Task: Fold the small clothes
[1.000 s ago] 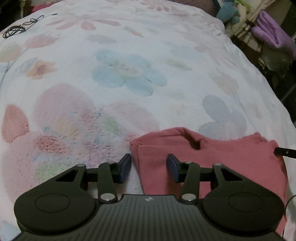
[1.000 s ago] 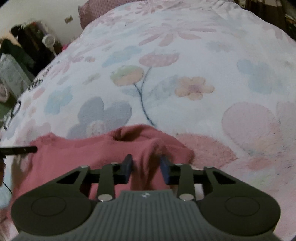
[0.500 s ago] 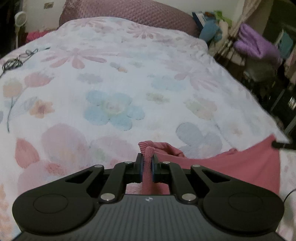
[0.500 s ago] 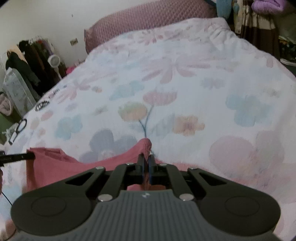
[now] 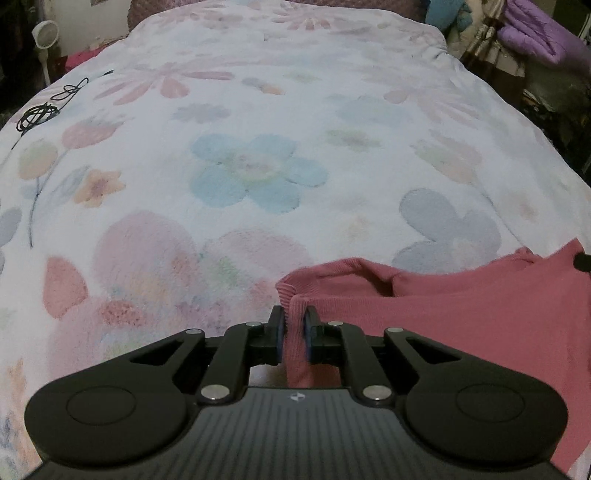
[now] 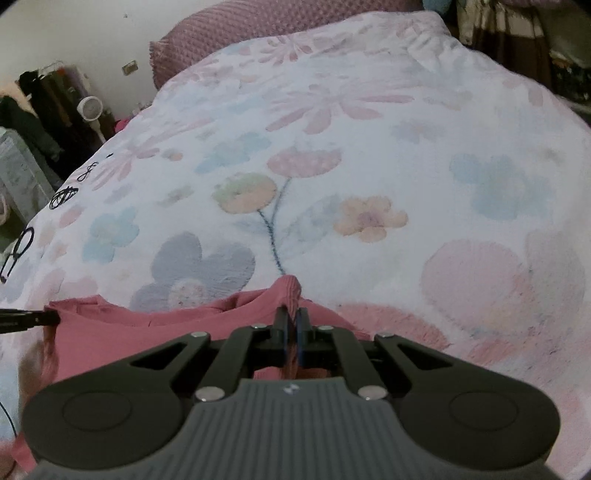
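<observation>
A small pink knit garment [image 5: 480,306] lies on the flowered blanket [image 5: 258,166] at the near edge of the bed. My left gripper [image 5: 293,317] is shut on its ribbed left corner, with a fold of cloth pinched between the blue pads. My right gripper [image 6: 292,315] is shut on the other ribbed corner [image 6: 290,291] of the garment [image 6: 110,336]. The cloth stretches between the two grippers and sags in the middle. The other gripper's tip shows at each view's edge [image 6: 33,318].
A mauve pillow [image 6: 280,33] lies at the head of the bed. Black cables [image 5: 40,110] lie on the blanket's far left. A white fan [image 5: 45,35] and dark hanging clothes stand beyond the bed; purple fabric [image 5: 535,33] hangs at the right.
Both grippers have closed on the garment's corners and lifted them. Since half a second ago they have come lower toward the blanket, still holding the corners.
</observation>
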A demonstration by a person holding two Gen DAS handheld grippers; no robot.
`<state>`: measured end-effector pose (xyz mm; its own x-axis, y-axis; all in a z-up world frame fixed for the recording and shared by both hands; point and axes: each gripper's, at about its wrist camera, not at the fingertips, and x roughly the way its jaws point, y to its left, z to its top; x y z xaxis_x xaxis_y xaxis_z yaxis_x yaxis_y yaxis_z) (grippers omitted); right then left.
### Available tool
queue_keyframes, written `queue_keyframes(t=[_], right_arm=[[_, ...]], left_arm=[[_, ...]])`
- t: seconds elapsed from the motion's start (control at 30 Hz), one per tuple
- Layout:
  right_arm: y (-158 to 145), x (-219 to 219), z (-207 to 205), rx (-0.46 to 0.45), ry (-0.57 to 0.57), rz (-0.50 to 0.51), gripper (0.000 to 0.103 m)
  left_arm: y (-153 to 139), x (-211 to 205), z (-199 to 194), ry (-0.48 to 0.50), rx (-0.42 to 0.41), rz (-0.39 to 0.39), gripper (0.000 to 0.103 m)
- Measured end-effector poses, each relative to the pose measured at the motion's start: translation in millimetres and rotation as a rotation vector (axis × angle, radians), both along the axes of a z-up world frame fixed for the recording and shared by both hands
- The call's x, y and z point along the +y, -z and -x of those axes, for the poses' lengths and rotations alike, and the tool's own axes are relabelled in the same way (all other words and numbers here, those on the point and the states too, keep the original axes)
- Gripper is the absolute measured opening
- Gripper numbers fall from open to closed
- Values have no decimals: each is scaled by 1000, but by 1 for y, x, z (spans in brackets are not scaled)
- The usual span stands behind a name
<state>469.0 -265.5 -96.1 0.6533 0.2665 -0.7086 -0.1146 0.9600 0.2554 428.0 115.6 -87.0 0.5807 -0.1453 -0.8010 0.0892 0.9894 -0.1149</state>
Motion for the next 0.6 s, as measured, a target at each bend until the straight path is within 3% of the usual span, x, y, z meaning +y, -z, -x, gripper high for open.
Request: queue_keyframes(t=[0.43, 0.5, 0.6], right_arm=[[-4, 3, 9, -18, -17, 6, 0], [-4, 3, 9, -18, -20, 10, 0], [-5, 4, 10, -20, -27, 7, 0]], left_arm=[[-5, -2, 11, -35, -15, -14, 11], [-2, -1, 6, -32, -31, -15, 24], [8, 1, 1, -25, -29, -6, 28]])
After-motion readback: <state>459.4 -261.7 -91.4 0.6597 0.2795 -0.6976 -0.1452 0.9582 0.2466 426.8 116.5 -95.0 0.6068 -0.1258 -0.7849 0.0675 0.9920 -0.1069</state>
